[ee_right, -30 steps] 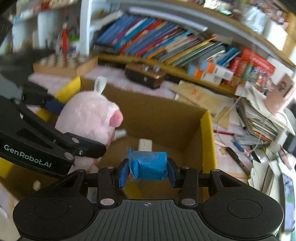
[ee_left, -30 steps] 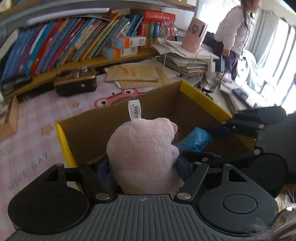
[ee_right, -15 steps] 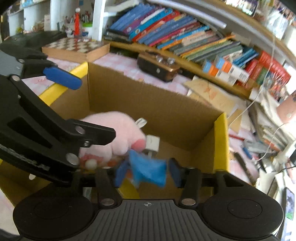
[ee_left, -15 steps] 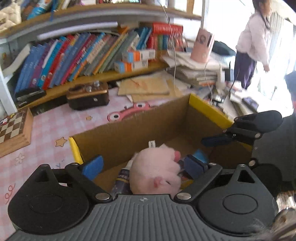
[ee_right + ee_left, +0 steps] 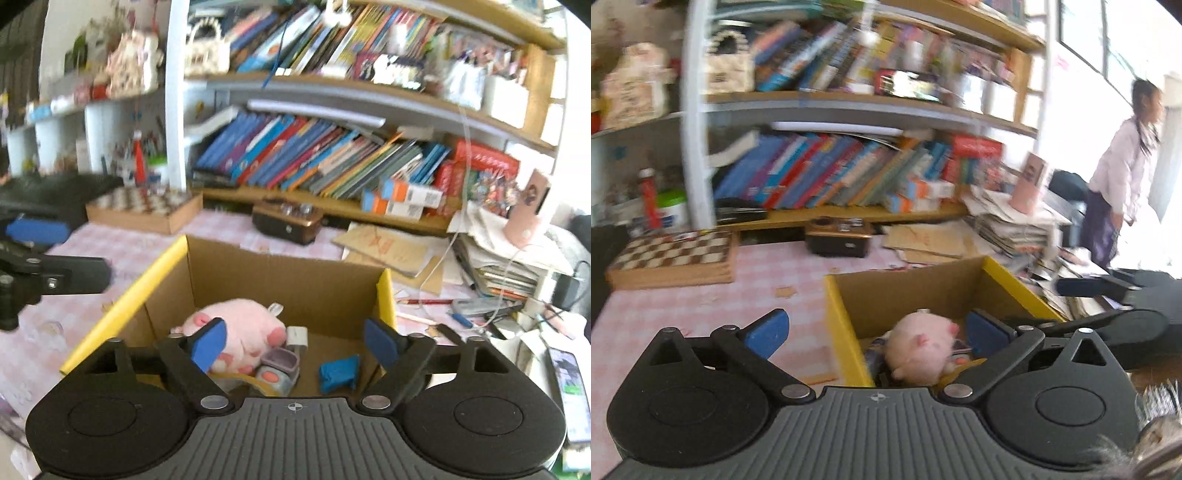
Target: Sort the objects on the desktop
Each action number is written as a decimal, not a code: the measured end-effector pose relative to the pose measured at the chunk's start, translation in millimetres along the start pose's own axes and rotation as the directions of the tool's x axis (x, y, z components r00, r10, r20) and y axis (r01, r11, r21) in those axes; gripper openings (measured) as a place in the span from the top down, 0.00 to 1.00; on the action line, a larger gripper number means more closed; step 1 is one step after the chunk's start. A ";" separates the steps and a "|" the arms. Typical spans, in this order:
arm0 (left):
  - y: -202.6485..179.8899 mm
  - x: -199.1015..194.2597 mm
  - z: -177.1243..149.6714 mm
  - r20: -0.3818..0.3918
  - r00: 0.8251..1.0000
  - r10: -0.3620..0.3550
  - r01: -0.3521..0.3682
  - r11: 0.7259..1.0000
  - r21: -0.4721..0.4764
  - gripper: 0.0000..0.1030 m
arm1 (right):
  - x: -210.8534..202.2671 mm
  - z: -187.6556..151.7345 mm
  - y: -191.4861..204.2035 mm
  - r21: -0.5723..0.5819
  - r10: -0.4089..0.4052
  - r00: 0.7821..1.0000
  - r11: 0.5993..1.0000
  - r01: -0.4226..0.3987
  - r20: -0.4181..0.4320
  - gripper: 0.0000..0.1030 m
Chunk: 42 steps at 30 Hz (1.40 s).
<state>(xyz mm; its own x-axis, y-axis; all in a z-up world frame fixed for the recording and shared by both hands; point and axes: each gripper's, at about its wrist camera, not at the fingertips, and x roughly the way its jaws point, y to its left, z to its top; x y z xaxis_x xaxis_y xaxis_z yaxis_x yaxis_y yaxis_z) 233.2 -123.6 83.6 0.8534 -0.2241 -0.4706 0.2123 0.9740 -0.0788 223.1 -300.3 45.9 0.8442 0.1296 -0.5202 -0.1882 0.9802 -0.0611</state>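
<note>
The pink plush toy (image 5: pixel 240 332) lay on its side on the floor of the cardboard box (image 5: pixel 280 280), in the box's left half as the right wrist camera saw it. Its long axis ran roughly across the box, the white sewn tag end toward the back wall and the pink feet toward the camera. Just beside it sat a white charger block (image 5: pixel 297 338) and a small grey case (image 5: pixel 279 365), and a little apart to the right lay a crumpled blue packet (image 5: pixel 340 373), also on the box floor.

The right gripper (image 5: pixel 295 341) hovered above the box with its jaws opening, wide apart and holding nothing; the blue packet sat below and between the pads without touching them. The left gripper (image 5: pixel 877 330) also had its jaws opening, spread very wide and empty, one blue pad outside the box's yellow left edge and the other over the box interior, with the plush toy (image 5: pixel 919 350) loose below.

The box, edged in yellow tape, stood on a pink checked tablecloth (image 5: pixel 122 243). Behind it were a chessboard (image 5: pixel 676 254), a small dark brown radio-like box (image 5: pixel 286 221), loose brown envelopes and a heap of papers. Shelves (image 5: pixel 332 155) packed with leaning books ran along the back. In the left wrist view a person (image 5: pixel 1123 177) in a pale top stood near a bright window at right.
</note>
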 end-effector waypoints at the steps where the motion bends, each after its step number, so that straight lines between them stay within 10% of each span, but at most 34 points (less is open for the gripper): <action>1: 4.7 -7.7 -3.6 0.008 1.000 0.030 -0.030 0.999 -0.019 0.00 | -6.1 -1.8 -1.0 0.013 -0.002 1.000 1.000 0.002 0.010 0.15; 17: 11.2 -76.7 -76.1 -0.044 0.931 0.361 -0.363 0.931 -0.033 0.00 | -54.6 -60.8 12.5 0.161 -0.072 0.997 0.984 0.074 -0.017 0.06; 42: 5.9 -110.3 -116.8 -0.173 0.901 0.397 -0.408 0.913 -0.029 0.00 | -77.4 -100.7 48.7 0.134 -0.023 0.986 0.990 0.046 -0.163 0.05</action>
<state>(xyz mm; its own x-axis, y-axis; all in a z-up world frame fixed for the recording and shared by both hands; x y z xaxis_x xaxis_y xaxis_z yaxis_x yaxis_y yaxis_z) 84.7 -89.3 32.4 0.7715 0.1905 -0.6071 -0.1682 0.9812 0.0942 98.1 -277.7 -2.6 0.7552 0.0806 -0.6505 -0.0808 0.9963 0.0297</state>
